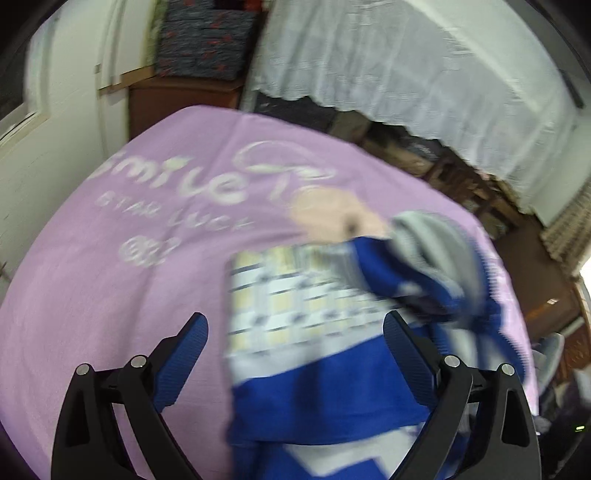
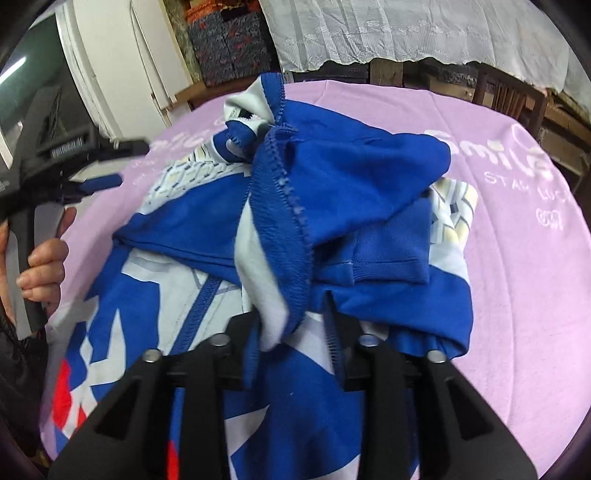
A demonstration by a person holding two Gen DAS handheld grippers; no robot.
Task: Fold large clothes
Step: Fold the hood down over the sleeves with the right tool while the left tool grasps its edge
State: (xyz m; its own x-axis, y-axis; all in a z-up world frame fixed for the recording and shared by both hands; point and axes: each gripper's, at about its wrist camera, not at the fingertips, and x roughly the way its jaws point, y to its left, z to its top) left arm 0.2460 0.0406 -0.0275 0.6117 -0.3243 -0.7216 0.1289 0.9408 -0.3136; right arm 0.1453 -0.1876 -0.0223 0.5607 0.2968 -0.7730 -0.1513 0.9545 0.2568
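A blue and white zip jacket (image 2: pixel 362 173) with red patches and a checked panel lies crumpled on a lilac blanket (image 2: pixel 517 280) printed with white letters. My right gripper (image 2: pixel 291 325) is shut on a bunched blue ribbed edge of the jacket and holds that fold up above the rest. My left gripper (image 1: pixel 295 328) is open over the jacket's checked panel (image 1: pixel 295 295), with nothing between its blue fingertips. The right wrist view shows the left gripper (image 2: pixel 99 182) at the left, held by a hand (image 2: pixel 44 266). The left wrist view is blurred; another hand (image 1: pixel 332 214) and a grey sleeve show beyond the jacket.
A white lace curtain (image 2: pixel 406 33) hangs behind the blanket, over dark wooden furniture (image 2: pixel 509 96). Patterned boxes (image 2: pixel 229 44) are stacked at the back left, next to a white door (image 2: pixel 122 66). Bare blanket lies to the left (image 1: pixel 92 277) and to the right of the jacket.
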